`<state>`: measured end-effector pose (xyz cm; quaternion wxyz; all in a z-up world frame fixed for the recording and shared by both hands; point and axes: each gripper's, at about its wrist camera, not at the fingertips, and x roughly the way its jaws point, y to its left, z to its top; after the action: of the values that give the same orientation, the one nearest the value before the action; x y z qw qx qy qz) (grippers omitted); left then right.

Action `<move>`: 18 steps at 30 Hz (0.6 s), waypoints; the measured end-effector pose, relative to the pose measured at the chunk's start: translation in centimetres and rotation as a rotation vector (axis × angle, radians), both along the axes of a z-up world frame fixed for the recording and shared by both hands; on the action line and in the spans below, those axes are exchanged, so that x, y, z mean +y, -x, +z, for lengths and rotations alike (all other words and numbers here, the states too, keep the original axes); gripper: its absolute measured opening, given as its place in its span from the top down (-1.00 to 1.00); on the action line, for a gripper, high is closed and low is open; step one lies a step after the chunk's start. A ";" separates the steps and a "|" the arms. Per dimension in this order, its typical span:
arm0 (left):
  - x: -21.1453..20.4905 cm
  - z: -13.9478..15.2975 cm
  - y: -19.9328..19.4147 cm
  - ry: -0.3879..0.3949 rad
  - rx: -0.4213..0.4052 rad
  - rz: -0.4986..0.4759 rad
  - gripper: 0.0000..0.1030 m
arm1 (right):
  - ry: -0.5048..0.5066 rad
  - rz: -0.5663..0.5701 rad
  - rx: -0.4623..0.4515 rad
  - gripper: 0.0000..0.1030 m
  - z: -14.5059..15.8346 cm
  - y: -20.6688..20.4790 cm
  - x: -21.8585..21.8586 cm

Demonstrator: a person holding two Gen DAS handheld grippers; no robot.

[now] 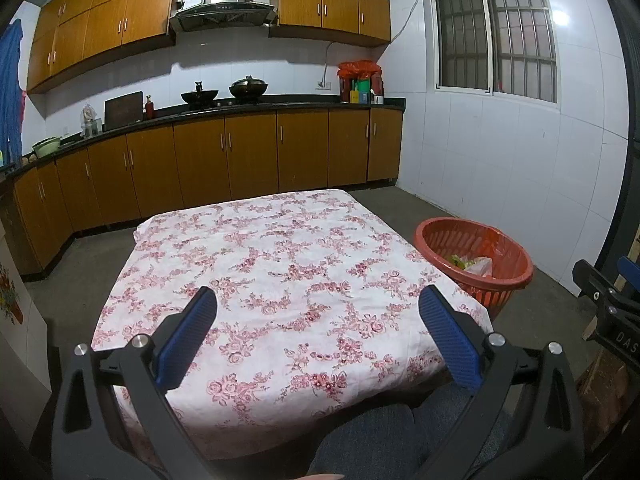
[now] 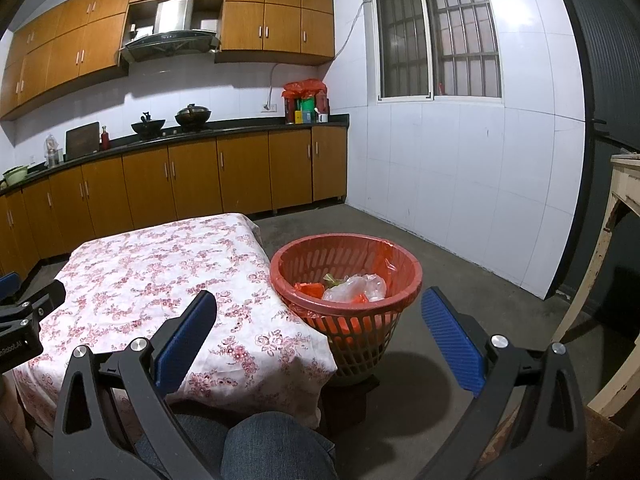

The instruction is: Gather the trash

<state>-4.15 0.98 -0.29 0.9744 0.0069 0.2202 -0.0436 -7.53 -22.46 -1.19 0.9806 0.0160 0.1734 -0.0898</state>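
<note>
two grippers, jaws apart: left gripper (image 1: 318,304) | right gripper (image 2: 318,308) | left body reads "robot.ai" | basket (image 2: 416,276) holds trash

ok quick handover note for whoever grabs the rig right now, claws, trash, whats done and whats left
Left claw: open, empty, held above the near part of the floral-cloth table.
Right claw: open, empty, held over the table's near right corner, pointing toward the orange basket.
Basket stands on the floor at the table's right side, lined with an orange bag; inside are a clear plastic bag, orange wrappers and something green.
Done: that trash is in the basket, and no loose trash shows on the cloth.
Left: nothing visible to pick up; check areas outside these views.
</note>
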 end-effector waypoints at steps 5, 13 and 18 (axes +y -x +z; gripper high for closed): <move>0.0 -0.1 0.0 0.000 0.001 0.000 -0.92 | 0.001 0.001 0.000 -0.97 0.0 0.0 -0.1; 0.0 -0.5 -0.1 0.001 0.005 -0.001 -0.92 | -0.001 0.000 0.001 -0.97 -0.1 0.0 0.0; 0.1 -0.4 -0.1 0.001 0.005 -0.001 -0.92 | 0.000 0.000 0.001 -0.97 0.0 0.0 -0.1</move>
<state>-4.05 1.05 -0.70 0.9739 0.0062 0.2227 -0.0443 -7.48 -22.55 -1.21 0.9805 0.0161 0.1740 -0.0896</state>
